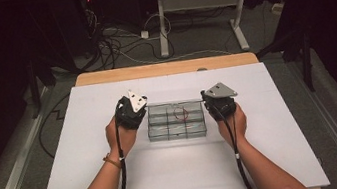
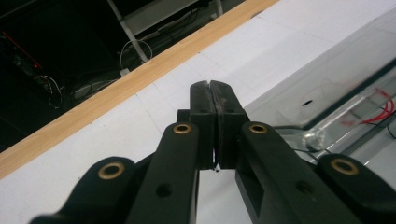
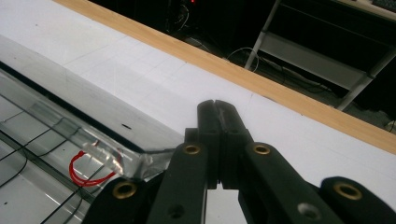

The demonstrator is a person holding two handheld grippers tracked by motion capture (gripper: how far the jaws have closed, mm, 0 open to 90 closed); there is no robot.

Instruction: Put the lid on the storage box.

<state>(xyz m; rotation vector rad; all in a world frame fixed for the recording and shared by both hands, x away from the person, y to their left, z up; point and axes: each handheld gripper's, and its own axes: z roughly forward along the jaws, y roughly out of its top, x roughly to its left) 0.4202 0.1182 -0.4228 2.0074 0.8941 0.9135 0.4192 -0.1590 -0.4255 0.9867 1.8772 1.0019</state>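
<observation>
The clear compartment box (image 1: 176,121) is set mid-table, long axis running left to right, flanked closely by the left gripper (image 1: 139,110) and right gripper (image 1: 212,102), both jaws closed empty; bare white table (image 1: 183,173) is left all around

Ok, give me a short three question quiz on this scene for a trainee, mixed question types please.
1. True or false: the left gripper has its jaws wide open.
2. What colour is the loop of wire inside the clear box?
A) red B) blue C) green
3. On what does the clear box rest?

Key
1. False; they are shut, like those of the right gripper.
2. A.
3. The white board that covers the table.
</observation>
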